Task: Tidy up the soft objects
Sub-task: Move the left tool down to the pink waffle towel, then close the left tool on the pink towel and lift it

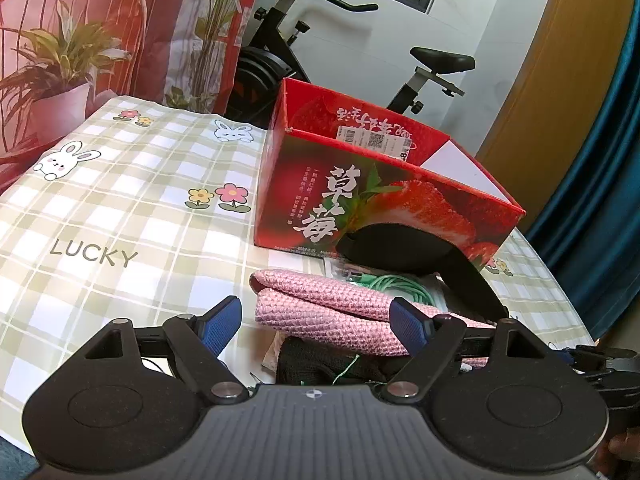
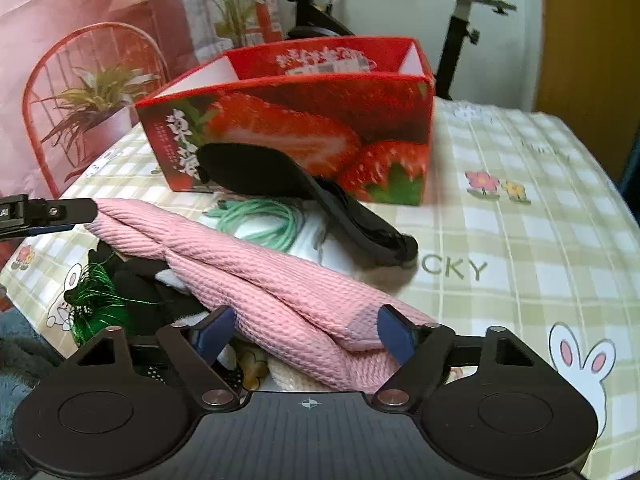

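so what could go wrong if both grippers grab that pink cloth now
1. The green cable lies against the pink cloth; lifting may drag it along.
2. The black eye mask leans on the box behind the pile and could slip.
3. Both grippers, left and right, are open, so they may pinch only a loose fold.

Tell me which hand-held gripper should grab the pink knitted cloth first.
Probably right: the right hand-held gripper is open with the pink knitted cloth between its fingers. The left hand-held gripper, also open, straddles only its edge.
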Demonstrator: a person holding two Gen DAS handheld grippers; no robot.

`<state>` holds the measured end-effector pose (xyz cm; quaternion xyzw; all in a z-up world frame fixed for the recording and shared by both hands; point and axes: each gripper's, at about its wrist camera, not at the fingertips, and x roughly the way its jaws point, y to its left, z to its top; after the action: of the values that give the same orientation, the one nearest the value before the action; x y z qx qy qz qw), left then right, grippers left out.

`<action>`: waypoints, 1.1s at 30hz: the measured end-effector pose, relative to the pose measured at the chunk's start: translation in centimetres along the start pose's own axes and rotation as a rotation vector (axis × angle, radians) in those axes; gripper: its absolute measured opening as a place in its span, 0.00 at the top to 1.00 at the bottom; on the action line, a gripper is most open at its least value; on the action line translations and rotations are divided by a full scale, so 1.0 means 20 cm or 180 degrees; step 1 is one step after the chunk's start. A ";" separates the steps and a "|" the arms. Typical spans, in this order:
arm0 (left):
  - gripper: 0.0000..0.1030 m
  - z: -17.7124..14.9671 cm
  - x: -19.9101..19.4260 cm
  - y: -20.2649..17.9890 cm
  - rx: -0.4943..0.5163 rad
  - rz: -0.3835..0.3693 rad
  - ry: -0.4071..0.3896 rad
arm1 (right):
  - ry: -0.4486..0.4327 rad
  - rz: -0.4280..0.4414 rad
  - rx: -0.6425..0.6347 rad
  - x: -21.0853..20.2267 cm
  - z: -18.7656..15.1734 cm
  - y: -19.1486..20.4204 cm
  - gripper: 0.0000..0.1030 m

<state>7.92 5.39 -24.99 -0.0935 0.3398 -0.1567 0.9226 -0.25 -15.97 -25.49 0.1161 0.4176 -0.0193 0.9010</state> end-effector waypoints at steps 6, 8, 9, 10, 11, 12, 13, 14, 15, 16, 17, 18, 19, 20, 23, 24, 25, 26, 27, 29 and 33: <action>0.20 0.00 0.01 0.01 -0.0042 -0.0005 0.0032 | 0.0020 -0.0026 0.0119 0.03 -0.02 -0.04 0.41; 0.20 0.00 0.01 0.02 -0.0067 -0.0003 0.0040 | -0.0001 -0.0011 0.0159 0.03 -0.02 -0.06 0.53; 0.20 0.00 0.01 0.02 -0.0085 -0.0012 0.0045 | -0.0015 0.0010 0.0163 0.03 -0.02 -0.06 0.56; 0.20 0.00 0.02 0.02 -0.0104 -0.0022 0.0047 | -0.0025 0.0026 0.0157 0.02 -0.02 -0.06 0.61; 0.20 0.00 0.01 0.03 -0.0142 -0.0032 0.0047 | -0.0036 0.0034 0.0139 0.02 -0.01 -0.05 0.63; 0.19 0.01 0.02 0.03 -0.0175 -0.0048 0.0054 | -0.0046 0.0039 0.0118 0.02 -0.01 -0.05 0.65; 0.19 0.02 0.02 0.04 -0.0215 -0.0059 0.0066 | -0.0054 0.0041 0.0111 0.02 -0.01 -0.04 0.67; 0.19 0.03 0.03 0.06 -0.0282 -0.0064 0.0081 | -0.0061 0.0046 0.0111 0.02 -0.01 -0.04 0.68; 0.19 0.04 0.05 0.07 -0.0343 -0.0072 0.0095 | -0.0068 0.0049 0.0112 0.02 -0.01 -0.04 0.69; 0.19 0.05 0.06 0.08 -0.0401 -0.0080 0.0111 | -0.0074 0.0050 0.0112 0.01 -0.01 -0.04 0.69; 0.19 0.06 0.08 0.09 -0.0474 -0.0085 0.0134 | -0.0081 0.0052 0.0113 0.01 -0.01 -0.04 0.70; 0.19 0.07 0.10 0.11 -0.0558 -0.0098 0.0173 | -0.0085 0.0054 0.0114 0.01 -0.01 -0.04 0.70; 0.19 0.07 0.12 0.12 -0.0618 -0.0114 0.0214 | -0.0089 0.0055 0.0115 0.01 -0.01 -0.04 0.70; 0.19 0.08 0.15 0.13 -0.0678 -0.0127 0.0254 | -0.0092 0.0057 0.0113 0.01 -0.01 -0.04 0.71; 0.20 0.10 0.21 0.14 -0.0808 -0.0165 0.0324 | -0.0101 0.0060 0.0103 0.01 -0.01 -0.04 0.71; 0.25 0.10 0.22 0.14 -0.0843 -0.0190 0.0333 | -0.0102 0.0063 0.0102 0.01 -0.01 -0.04 0.72; 0.30 0.10 0.23 0.14 -0.0868 -0.0228 0.0334 | -0.0106 0.0067 0.0106 0.01 -0.01 -0.04 0.72; 0.44 0.10 0.23 0.14 -0.0868 -0.0280 0.0336 | -0.0116 0.0073 0.0111 0.02 -0.01 -0.04 0.72; 0.58 0.10 0.23 0.13 -0.0828 -0.0307 0.0341 | -0.0130 0.0082 0.0113 0.01 0.00 -0.04 0.72; 0.77 0.10 0.21 0.12 -0.0704 -0.0293 0.0293 | -0.0160 0.0097 0.0127 0.01 0.00 -0.04 0.77; 0.90 0.11 0.14 0.12 -0.0678 -0.0457 0.0110 | -0.0306 0.0210 0.0169 -0.02 0.02 -0.04 0.84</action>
<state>11.90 6.81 -25.76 -0.2124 0.3627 -0.1870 0.8879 -0.33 -16.83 -25.20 0.1527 0.3692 -0.0062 0.9167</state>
